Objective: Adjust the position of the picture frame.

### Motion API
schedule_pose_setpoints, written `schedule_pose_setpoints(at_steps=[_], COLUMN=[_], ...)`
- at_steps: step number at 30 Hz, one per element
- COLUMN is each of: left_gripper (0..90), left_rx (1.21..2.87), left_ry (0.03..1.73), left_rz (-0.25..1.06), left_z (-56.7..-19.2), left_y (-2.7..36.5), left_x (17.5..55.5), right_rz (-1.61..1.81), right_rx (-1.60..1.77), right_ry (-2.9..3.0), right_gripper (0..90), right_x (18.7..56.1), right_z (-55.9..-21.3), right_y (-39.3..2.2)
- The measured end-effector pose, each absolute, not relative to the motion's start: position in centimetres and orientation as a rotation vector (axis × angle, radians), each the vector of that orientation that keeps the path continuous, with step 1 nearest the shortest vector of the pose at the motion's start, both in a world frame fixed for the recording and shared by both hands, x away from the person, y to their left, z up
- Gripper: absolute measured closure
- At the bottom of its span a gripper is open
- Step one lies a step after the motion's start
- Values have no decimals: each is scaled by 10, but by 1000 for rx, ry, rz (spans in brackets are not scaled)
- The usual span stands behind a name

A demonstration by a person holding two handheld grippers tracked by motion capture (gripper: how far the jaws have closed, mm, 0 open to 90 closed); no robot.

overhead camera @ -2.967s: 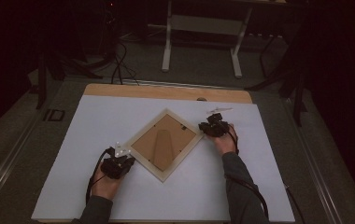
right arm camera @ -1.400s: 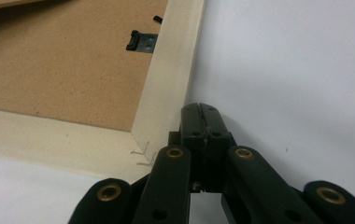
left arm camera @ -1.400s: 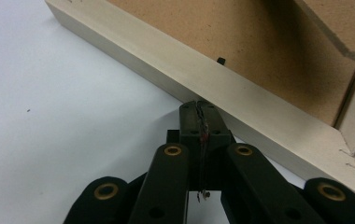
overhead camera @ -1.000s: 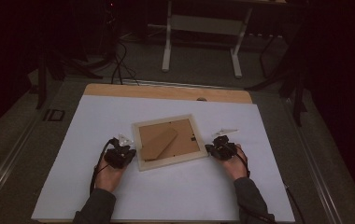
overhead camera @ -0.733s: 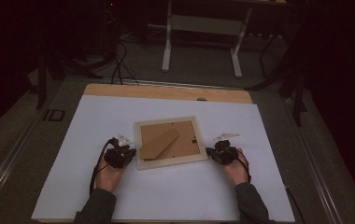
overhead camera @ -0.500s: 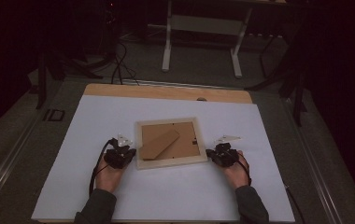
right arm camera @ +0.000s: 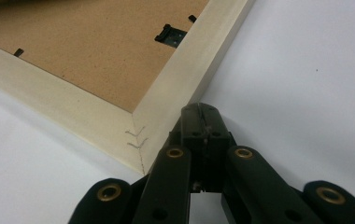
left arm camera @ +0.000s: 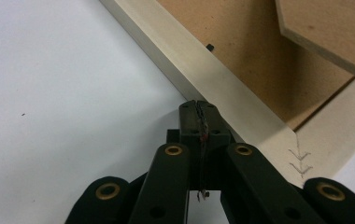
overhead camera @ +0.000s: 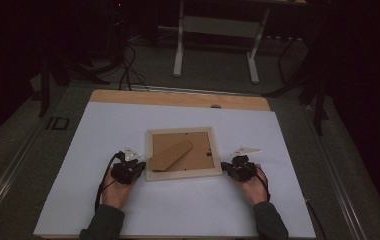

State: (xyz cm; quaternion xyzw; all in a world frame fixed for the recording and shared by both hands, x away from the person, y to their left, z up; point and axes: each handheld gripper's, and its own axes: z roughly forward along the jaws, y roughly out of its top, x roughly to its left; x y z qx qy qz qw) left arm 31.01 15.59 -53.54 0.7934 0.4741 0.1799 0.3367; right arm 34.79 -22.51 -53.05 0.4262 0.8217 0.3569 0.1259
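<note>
Resting face-down on the white table (overhead camera: pixel 128 125), the picture frame (overhead camera: pixel 180 172) lies square between your grippers. Your left gripper (overhead camera: pixel 134 167) and right gripper (overhead camera: pixel 226 167) both have their jaws pressed together, empty, each tip against a near corner.

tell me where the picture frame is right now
In the high view the picture frame lies back side up, mid-table on the white sheet, between the left tool and right tool.

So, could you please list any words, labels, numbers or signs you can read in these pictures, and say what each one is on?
"ID": pale marking on the floor beside the table's far left corner, roughly legible in the high view.
Picture frame, lying back-up: no print, only staples across its corner joints in both gripper views.
White table sheet: no writing.
</note>
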Motion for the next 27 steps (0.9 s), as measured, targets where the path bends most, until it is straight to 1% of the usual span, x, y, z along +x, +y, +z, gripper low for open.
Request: schedule_pose_setpoints(at_steps=[13,23,27], left_gripper=[900,900,900], left_rx=[2079,2049,2051], left_ry=[1238,1236,1237], left_rz=[499,452,461], left_z=[-535,-536,-536], left_y=[154,162,163], left_x=[307,306,305], right_rz=[1021,1025,1028], right_rx=[1245,1253,1245], right_ry=[2394,2393,2400], right_gripper=[900,900,900], right_x=[339,334,333], right_z=[-529,-530,-530], right_y=[-223,-221,-219])
